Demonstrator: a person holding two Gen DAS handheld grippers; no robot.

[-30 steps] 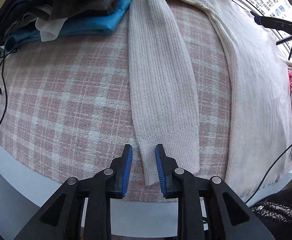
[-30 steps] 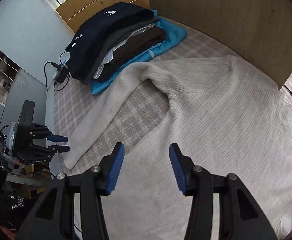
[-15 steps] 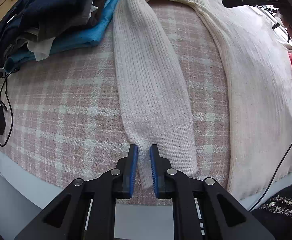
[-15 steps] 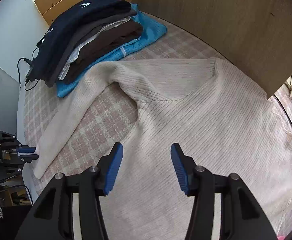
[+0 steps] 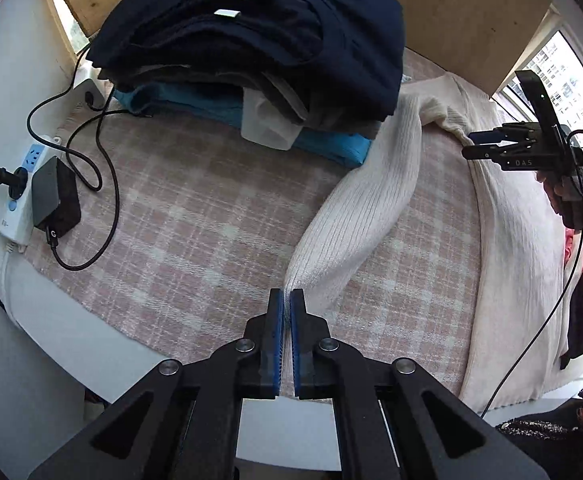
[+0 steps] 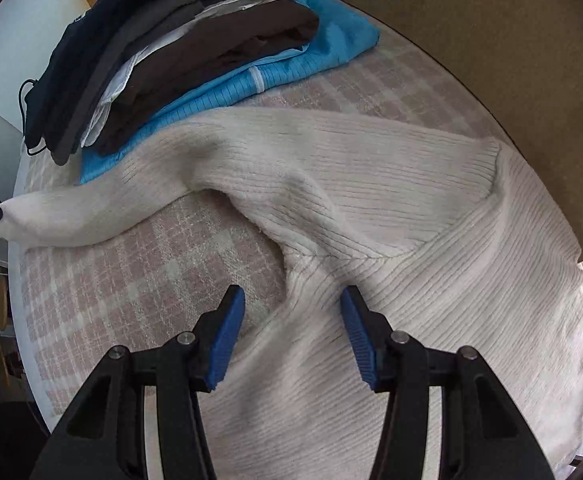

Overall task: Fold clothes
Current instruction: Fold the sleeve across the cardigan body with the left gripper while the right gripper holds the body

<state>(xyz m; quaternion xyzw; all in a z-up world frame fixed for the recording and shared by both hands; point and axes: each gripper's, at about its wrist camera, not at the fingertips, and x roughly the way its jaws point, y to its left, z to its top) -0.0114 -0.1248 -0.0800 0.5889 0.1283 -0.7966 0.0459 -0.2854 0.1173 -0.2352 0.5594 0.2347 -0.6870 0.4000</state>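
A cream ribbed sweater (image 6: 411,240) lies spread on the pink plaid cloth (image 5: 195,216). My left gripper (image 5: 287,308) is shut on the cuff of the sweater's sleeve (image 5: 355,216) and holds it lifted off the cloth; the sleeve (image 6: 91,216) stretches to the far left in the right wrist view. My right gripper (image 6: 291,312) is open, low over the sweater's armpit where sleeve and body meet, one finger over the cloth, the other over the body. It also shows at the right of the left wrist view (image 5: 507,148).
A stack of folded dark clothes (image 5: 259,40) on a blue garment (image 6: 291,68) sits at the back beside the sleeve. A power strip with a black adapter and cables (image 5: 39,200) lies at the left edge. A wooden board (image 6: 491,60) stands behind the sweater.
My left gripper has closed on the sleeve cuff and raised it, bunching the sleeve. My right gripper has moved down and forward to the armpit, still open.
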